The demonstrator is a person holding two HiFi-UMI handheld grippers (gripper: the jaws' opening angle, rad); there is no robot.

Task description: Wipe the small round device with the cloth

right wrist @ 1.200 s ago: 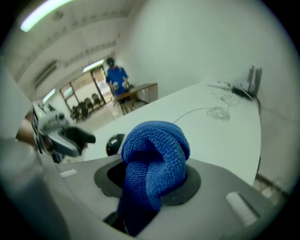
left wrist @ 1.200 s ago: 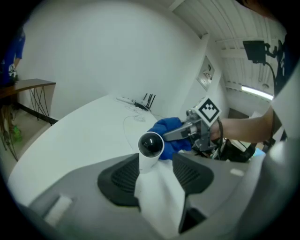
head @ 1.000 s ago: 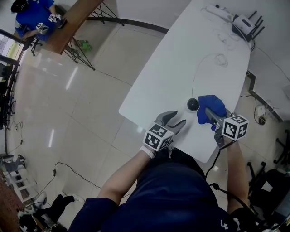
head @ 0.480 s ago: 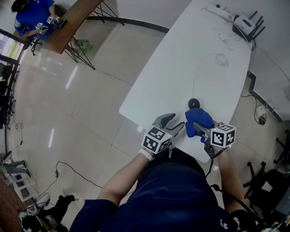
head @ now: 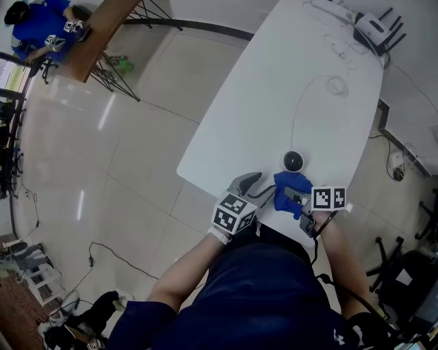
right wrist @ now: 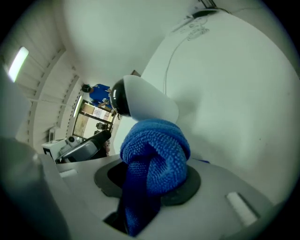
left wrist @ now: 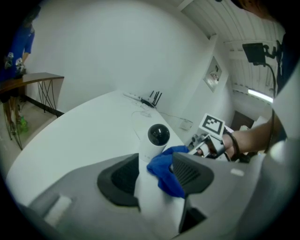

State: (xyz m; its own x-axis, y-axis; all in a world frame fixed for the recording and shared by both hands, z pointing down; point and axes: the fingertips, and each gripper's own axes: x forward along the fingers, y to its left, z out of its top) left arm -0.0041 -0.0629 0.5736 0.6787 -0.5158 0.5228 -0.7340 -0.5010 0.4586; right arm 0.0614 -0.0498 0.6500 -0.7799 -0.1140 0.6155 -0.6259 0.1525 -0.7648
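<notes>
The small round device (head: pixel 294 162), white with a black dome, stands near the front edge of the white table (head: pixel 267 96). My right gripper (head: pixel 293 196) is shut on a bunched blue cloth (head: pixel 287 186), which lies against the device's near side. In the right gripper view the cloth (right wrist: pixel 155 157) touches the device's white body (right wrist: pixel 145 104) just below the dome. My left gripper (head: pixel 261 186) rests at the table's edge left of the cloth, open and holding nothing. From its camera the device (left wrist: pixel 158 135) stands just ahead and the cloth (left wrist: pixel 165 169) sits by the right pad.
A thin cable (head: pixel 295 109) runs from the device toward the table's far end, where a router with antennas (head: pixel 375 29) and a white power strip (head: pixel 328 14) lie. The table edge is right under both grippers. A person in blue (head: pixel 34 27) sits at a wooden desk far left.
My right gripper has rolled and carried the cloth down and left, from the device's right side to its near side, closer to the left gripper. The left gripper has stayed put.
</notes>
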